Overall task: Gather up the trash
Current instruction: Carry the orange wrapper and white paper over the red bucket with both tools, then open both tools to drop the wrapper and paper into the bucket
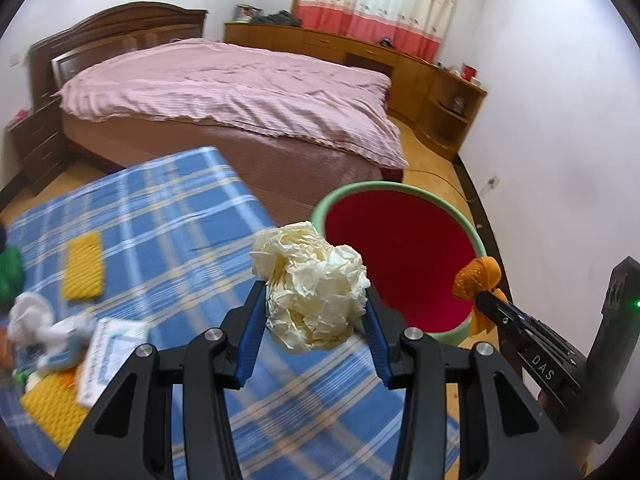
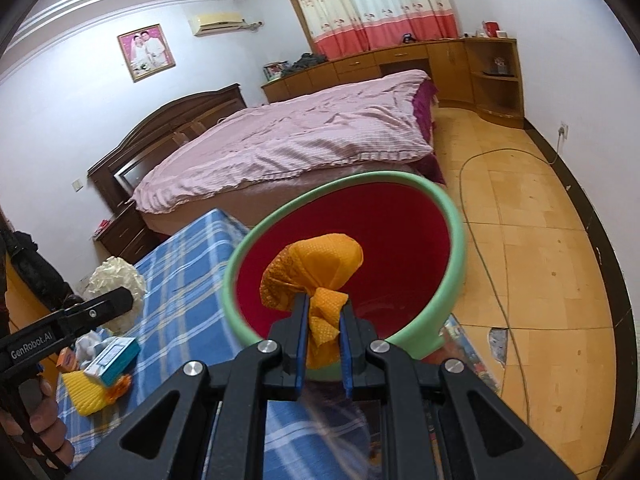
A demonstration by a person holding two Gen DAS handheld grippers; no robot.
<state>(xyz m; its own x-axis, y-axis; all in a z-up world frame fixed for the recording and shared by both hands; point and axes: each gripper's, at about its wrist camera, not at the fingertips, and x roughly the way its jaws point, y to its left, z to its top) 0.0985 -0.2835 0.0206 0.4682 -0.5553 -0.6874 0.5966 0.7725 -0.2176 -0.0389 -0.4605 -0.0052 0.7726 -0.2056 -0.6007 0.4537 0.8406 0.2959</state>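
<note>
The left gripper grips a crumpled cream paper ball above the blue checked cloth, beside the green bin. The right gripper is closed on an orange net wad, which is over the bin's red inside.

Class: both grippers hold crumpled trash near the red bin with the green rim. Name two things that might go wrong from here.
1. The left gripper holds the cream paper ball over the blue plaid cloth, short of the bin's green rim; released here, it would likely miss the bin.
2. The right gripper pinches only a thin tail of the orange wad; the wad may slip free or snag on the pads at release.
</note>
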